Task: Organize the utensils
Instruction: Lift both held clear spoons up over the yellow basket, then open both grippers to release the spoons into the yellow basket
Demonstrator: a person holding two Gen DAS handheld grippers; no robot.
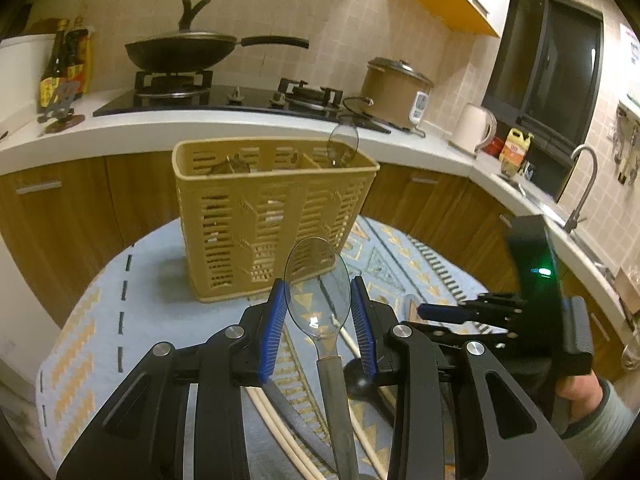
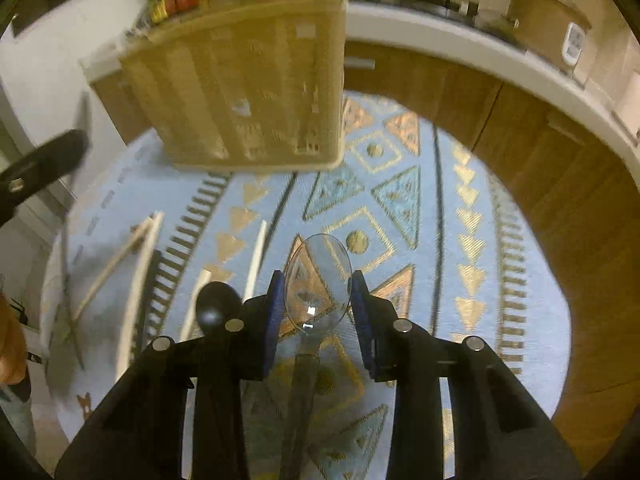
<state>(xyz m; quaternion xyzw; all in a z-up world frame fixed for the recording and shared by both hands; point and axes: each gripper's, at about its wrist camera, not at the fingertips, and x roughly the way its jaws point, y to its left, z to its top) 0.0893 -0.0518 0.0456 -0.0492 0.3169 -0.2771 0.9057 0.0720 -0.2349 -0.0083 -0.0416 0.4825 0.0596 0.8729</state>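
Kitchen, patterned cloth [image 2: 460, 240] on table. Caddy [image 1: 276, 220] holds one clear spoon [image 1: 343, 142]. Left gripper [image 1: 318, 312] and right gripper [image 2: 316, 300] each narrowed around a clear spoon. Black spoon [image 2: 216, 312], chopsticks [image 2: 120, 256] left loose.

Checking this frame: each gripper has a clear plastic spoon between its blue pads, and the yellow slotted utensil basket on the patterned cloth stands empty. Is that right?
Not quite. The utensil basket is not empty: the left wrist view shows a clear spoon already standing in its right-hand compartment. The rest holds: the left gripper and right gripper each have a clear spoon between their pads.
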